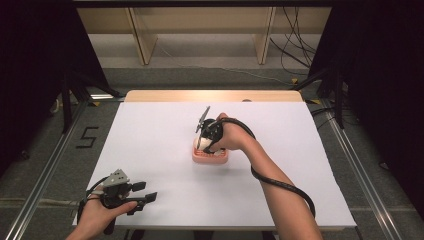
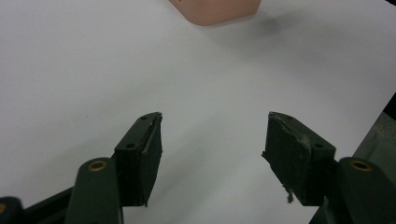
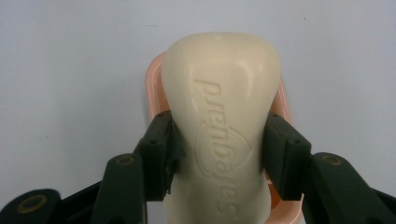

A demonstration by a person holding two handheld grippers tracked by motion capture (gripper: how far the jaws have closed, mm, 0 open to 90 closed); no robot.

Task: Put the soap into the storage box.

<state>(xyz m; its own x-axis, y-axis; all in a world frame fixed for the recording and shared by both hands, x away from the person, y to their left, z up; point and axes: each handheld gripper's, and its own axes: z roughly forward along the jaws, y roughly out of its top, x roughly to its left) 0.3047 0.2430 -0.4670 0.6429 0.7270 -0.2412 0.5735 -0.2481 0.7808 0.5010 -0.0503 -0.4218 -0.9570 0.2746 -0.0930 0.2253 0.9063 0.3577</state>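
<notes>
The right gripper (image 3: 219, 154) closes its two black jaws on a cream-coloured oval bar of soap (image 3: 222, 112), one jaw pressing each long side. The upper face of the bar carries raised letters and a shield-like emblem that run along its length. Under the bar lies a pink plastic soap dish (image 3: 152, 88); its rim appears at both sides of the bar and near the right jaw. The dish stands on a white table surface (image 3: 70, 60).
</notes>
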